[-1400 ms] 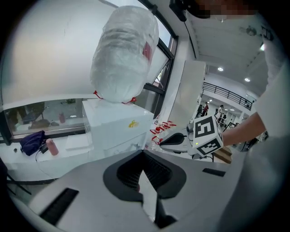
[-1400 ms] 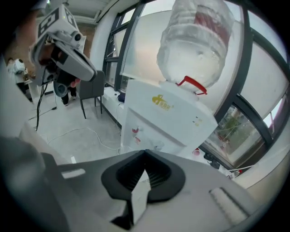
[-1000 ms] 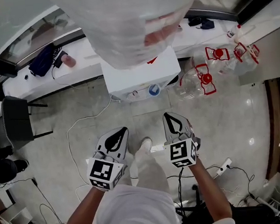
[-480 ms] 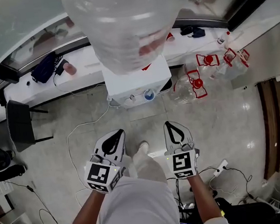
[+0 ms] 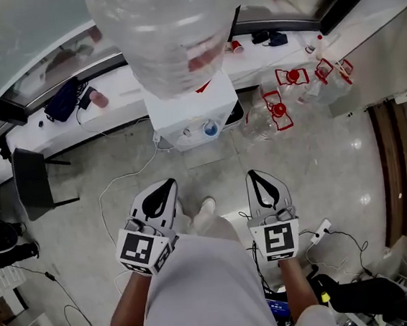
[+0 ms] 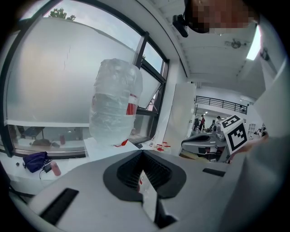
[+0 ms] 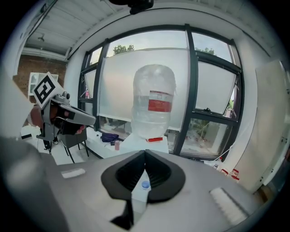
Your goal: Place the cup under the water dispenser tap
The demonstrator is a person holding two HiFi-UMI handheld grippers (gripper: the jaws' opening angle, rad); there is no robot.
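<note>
A white water dispenser [image 5: 192, 109] stands on the floor ahead of me, with a large clear bottle [image 5: 168, 32] upside down on top. On its front are a blue tap [image 5: 211, 129] and a second tap [image 5: 188, 133]. A small red cup [image 5: 237, 46] stands on the white counter behind it. My left gripper [image 5: 167, 186] and right gripper [image 5: 261, 175] hang side by side in front of the dispenser, well short of it, both shut and empty. The right gripper view shows the bottle [image 7: 153, 106] and the blue tap [image 7: 145, 184] past the shut jaws.
Several empty jugs with red handles [image 5: 279, 107] lie on the floor right of the dispenser. A white cable [image 5: 119, 182] runs across the floor at the left. A dark chair [image 5: 32, 184] stands at far left. A blue bag [image 5: 63, 95] and a pink bottle [image 5: 98, 99] rest on the counter [image 5: 55, 123].
The head view has shifted a little. Both grippers stay shut and have drifted slightly apart, the right one to the right.
</note>
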